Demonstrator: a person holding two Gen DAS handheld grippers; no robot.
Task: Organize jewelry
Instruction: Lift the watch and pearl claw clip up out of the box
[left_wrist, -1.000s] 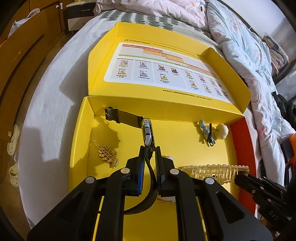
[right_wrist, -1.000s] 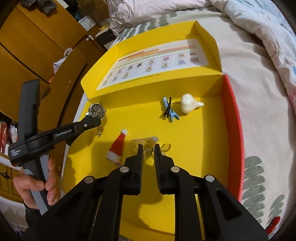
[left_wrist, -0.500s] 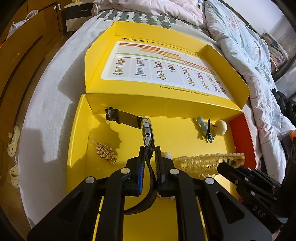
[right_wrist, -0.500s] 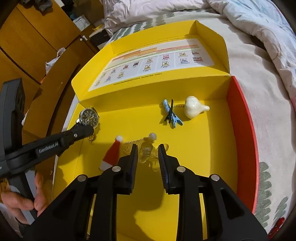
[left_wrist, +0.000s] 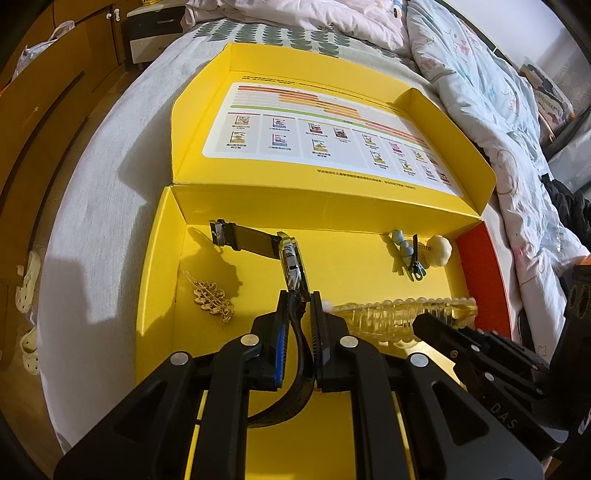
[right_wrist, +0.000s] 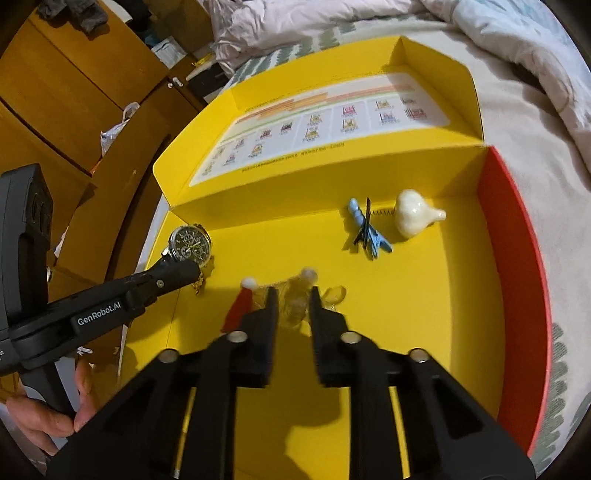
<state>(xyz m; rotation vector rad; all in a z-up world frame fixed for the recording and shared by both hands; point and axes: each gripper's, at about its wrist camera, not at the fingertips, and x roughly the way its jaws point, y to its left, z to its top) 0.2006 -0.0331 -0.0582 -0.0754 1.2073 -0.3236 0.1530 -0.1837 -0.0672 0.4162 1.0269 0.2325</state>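
Observation:
An open yellow box (left_wrist: 369, 273) lies on the bed. My left gripper (left_wrist: 298, 299) is shut on the dark strap of a wristwatch (left_wrist: 293, 262), whose dial (right_wrist: 190, 245) faces up near the box's left wall. A clear beaded hair clip (left_wrist: 391, 312) lies mid-floor. My right gripper (right_wrist: 293, 299) is closing with that clip (right_wrist: 300, 286) between its jaws, pads against it. A red Santa-hat clip (right_wrist: 238, 308) lies just left of the right fingers. A gold leaf pin (left_wrist: 212, 299) rests by the left wall.
A blue clip (right_wrist: 367, 230) and a white garlic-shaped piece (right_wrist: 412, 218) sit near the back wall. The printed lid (left_wrist: 332, 129) lies open behind. The right wall (right_wrist: 513, 258) is red. A quilt (left_wrist: 480, 92) is bunched at right; a hand (right_wrist: 44, 417) holds the left gripper's handle.
The right gripper slid in over the clear hair clip, spread its jaws, then narrowed them around it. The left gripper and the watch stayed put.

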